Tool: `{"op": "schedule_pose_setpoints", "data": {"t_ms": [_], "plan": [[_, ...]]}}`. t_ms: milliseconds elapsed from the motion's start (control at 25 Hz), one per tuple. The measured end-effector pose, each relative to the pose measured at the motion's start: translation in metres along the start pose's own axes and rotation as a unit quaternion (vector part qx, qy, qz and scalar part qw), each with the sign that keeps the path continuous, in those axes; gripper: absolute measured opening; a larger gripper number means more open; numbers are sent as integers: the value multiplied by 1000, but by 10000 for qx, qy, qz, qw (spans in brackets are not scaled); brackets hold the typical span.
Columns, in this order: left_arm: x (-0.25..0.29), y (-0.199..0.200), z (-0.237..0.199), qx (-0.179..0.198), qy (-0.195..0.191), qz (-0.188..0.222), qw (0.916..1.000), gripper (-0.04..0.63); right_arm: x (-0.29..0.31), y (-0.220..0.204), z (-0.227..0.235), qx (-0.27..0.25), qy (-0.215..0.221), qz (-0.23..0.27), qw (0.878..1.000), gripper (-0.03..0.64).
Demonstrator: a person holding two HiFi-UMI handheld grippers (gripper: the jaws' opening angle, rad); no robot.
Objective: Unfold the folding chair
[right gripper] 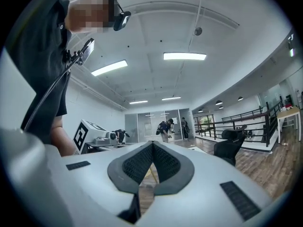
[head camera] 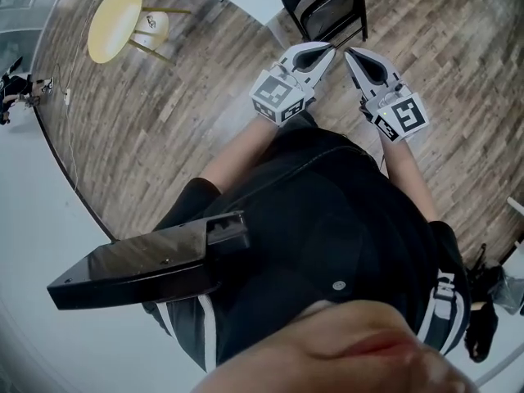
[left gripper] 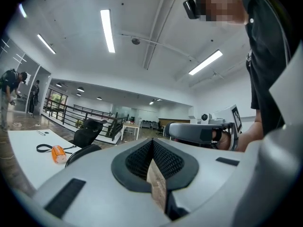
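Head view showed the wood floor carrying the black folding chair, just beyond both tools and untouched. Left tool and right tool had jaws together, empty. Risk: closed tips would probably shove the frame, sliding or toppling it, unless opened first.

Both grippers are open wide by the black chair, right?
No, they are shut. The left gripper and the right gripper each have their jaws together, as the two gripper views show. They are by the black chair.
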State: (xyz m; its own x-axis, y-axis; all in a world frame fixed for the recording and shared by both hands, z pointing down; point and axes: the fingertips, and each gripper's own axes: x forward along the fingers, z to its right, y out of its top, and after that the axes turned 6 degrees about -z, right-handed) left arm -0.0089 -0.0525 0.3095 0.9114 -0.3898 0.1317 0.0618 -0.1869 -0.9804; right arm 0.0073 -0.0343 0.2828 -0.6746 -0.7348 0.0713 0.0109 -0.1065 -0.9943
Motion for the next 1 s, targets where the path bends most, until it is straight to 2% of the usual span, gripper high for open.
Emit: {"op": "schedule_pose_setpoints", "data": {"t_ms": [280,480,720,1000], "plan": [[14,23,-74,118,-346,81,9993,5,65,11,38,-31,-369,-86,9993,8],[19,25,-120,65,-554,60,9984,5,105,9,63,40,-689,-178,9975,8],[23,19,-154,-23,-772,-22,9970,5,137,2,76,150,-927,-274,9952,8],[34,12,-173,-200,-817,-52,9964,5,151,-5,91,267,-990,-446,9937,8]]}}
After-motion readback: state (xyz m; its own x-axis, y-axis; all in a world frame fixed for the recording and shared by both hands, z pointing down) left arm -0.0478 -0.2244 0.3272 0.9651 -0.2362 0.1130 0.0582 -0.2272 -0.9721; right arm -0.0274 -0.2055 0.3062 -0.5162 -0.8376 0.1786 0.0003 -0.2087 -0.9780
